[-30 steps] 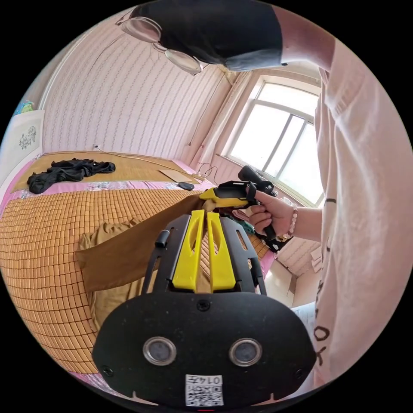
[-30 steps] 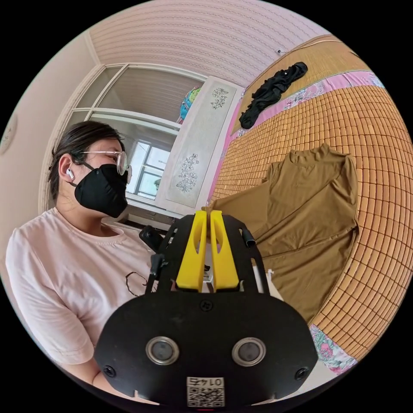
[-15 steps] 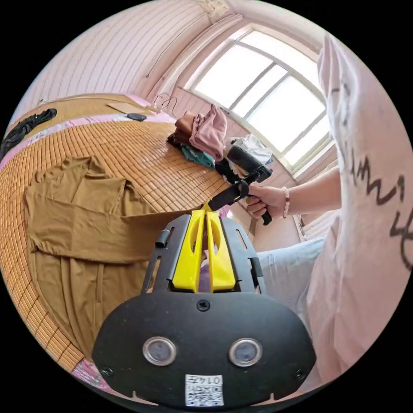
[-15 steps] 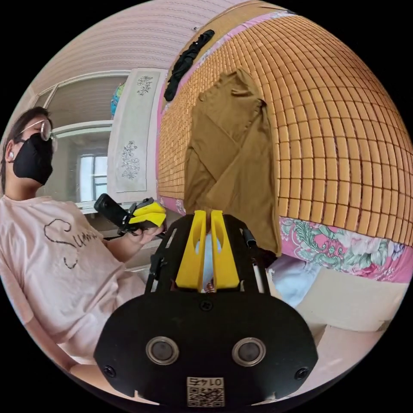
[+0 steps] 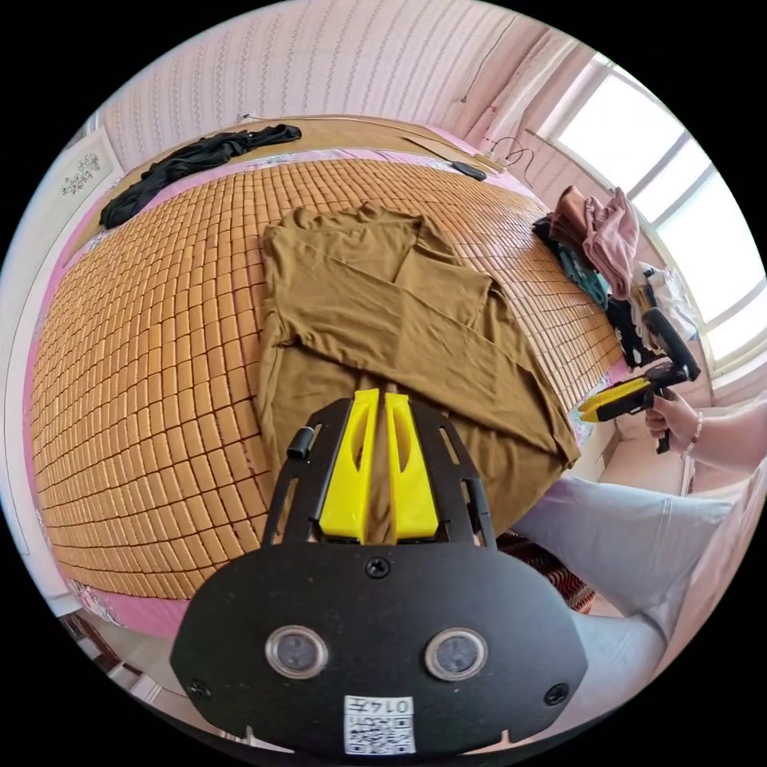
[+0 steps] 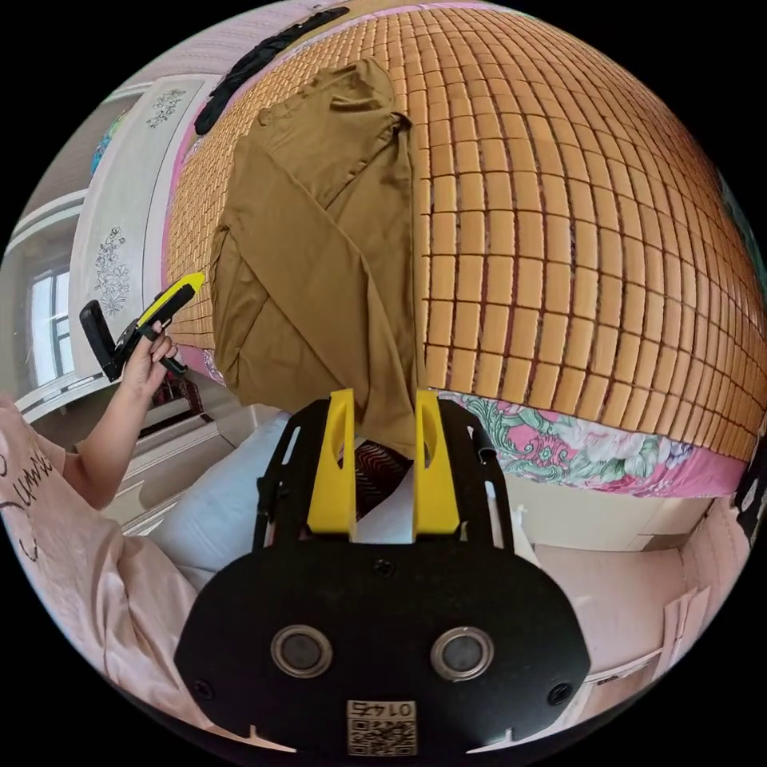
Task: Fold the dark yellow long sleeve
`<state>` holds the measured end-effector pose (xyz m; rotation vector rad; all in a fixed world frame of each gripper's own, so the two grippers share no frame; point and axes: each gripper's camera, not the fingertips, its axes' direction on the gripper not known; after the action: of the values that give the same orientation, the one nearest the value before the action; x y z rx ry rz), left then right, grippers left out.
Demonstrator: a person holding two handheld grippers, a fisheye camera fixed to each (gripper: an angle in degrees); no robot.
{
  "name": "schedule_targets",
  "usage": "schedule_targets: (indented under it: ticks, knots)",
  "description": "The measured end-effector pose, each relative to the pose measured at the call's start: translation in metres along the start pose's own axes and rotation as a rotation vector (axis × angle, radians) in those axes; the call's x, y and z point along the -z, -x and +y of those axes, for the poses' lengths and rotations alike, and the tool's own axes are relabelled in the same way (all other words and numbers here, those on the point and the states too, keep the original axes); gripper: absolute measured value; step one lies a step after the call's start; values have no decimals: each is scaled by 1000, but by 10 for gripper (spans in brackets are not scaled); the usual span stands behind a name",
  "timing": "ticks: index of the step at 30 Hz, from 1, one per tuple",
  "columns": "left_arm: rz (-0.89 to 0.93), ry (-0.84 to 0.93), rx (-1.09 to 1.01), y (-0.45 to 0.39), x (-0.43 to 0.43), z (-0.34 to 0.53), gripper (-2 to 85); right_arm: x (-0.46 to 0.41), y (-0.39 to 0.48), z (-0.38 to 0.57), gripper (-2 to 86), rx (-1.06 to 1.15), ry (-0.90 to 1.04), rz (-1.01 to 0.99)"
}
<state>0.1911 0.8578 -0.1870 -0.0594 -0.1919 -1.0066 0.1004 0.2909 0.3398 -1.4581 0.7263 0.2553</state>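
Observation:
The dark yellow long sleeve [image 5: 375, 319] lies flat on the bamboo mat [image 5: 160, 319], collar toward the far side. One sleeve is folded diagonally across its body, and its hem corner hangs over the bed's near edge. My left gripper [image 5: 377, 395] hovers over the lower part of the shirt, jaws together with no cloth between them. It also shows in the right gripper view as the left gripper [image 6: 192, 281], held beside the shirt [image 6: 311, 240]. My right gripper [image 6: 385, 398] is open just off the bed edge below the hanging hem, seen from the left as the right gripper [image 5: 590, 414].
A black garment [image 5: 184, 164] lies at the far end of the bed. A pile of clothes [image 5: 599, 240] sits by the window on the right. The person's leg [image 5: 623, 535] is against the bed edge. A white cabinet [image 6: 120, 240] stands to the left of the mat [image 6: 559, 240].
The shirt, held up by both grippers a second ago, now lies spread on the mat. My right gripper has opened and let go; both hands have dropped to the bed's near edge.

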Motion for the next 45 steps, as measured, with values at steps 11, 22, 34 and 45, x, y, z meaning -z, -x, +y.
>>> schedule_targets:
  ticks: [11,22,34,45]
  knots:
    - [319,139,-259,-109,-88,-19,-6,-28,30,-12,0,52,44,124]
    - [371,260,-391,-173,-144,-10,-9,5,8,10,-2,-1,-32,164]
    - [8,-67,-3,11,-58,-73,-7,43,-5,-21,13,77,-167,99]
    - [-204,-26,120,163,-104,-181,76,74,14,-211,125,215,-416,196]
